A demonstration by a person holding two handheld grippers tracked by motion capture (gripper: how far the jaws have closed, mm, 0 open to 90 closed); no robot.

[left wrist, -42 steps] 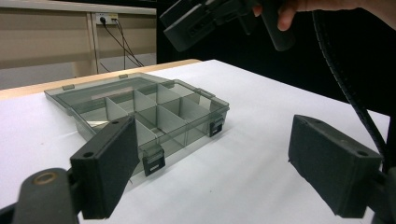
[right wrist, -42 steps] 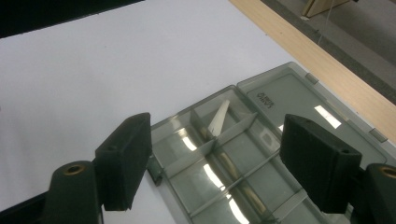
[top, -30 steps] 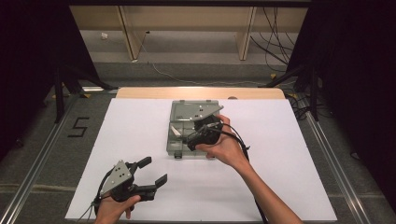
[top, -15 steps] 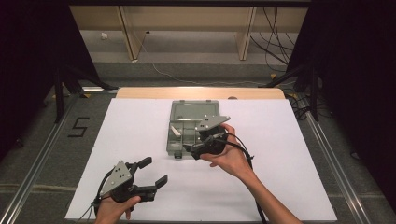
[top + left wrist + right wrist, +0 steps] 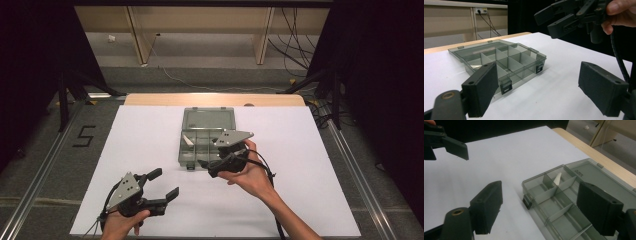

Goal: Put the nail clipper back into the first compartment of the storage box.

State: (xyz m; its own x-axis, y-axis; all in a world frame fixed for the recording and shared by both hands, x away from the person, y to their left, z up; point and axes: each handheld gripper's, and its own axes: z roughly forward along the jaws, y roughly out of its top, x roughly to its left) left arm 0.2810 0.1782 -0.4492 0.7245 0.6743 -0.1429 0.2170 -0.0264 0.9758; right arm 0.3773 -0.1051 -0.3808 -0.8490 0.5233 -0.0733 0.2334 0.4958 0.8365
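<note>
From the high view: pulled back over the last second, the right gripper [image 5: 210, 159], off the middle of the open organiser box [image 5: 192, 150] and now just at its near right edge, jaws spread and holding nothing. Probably a retreat after a drop-off, judging by the one white piece [image 5: 187, 139] lying in a left compartment. No shift in the left gripper [image 5: 164, 183], parked low near the front of the white surface [image 5: 310, 165], well apart from the box, jaws spread too. By count here: one box, one lid [image 5: 207, 119] folded flat behind it, one white piece, two grippers. From the left gripper view: own jaws of the left gripper [image 5: 541, 87] wide apart and empty, with the box [image 5: 529, 63] ahead between them; two dark latches [image 5: 506, 86] on its front wall; the right gripper [image 5: 549, 23] raised at upper right, clear of the box rim. Several divided compartments, exact number hard to fix. From the right gripper view: right gripper [image 5: 539, 207] jaws wide over the box's near corner, gripping nothing; the single white piece [image 5: 557, 178] leaning against a divider; one latch [image 5: 527, 203] in sight; one jaw of the left gripper [image 5: 449, 145] at top left.
</note>
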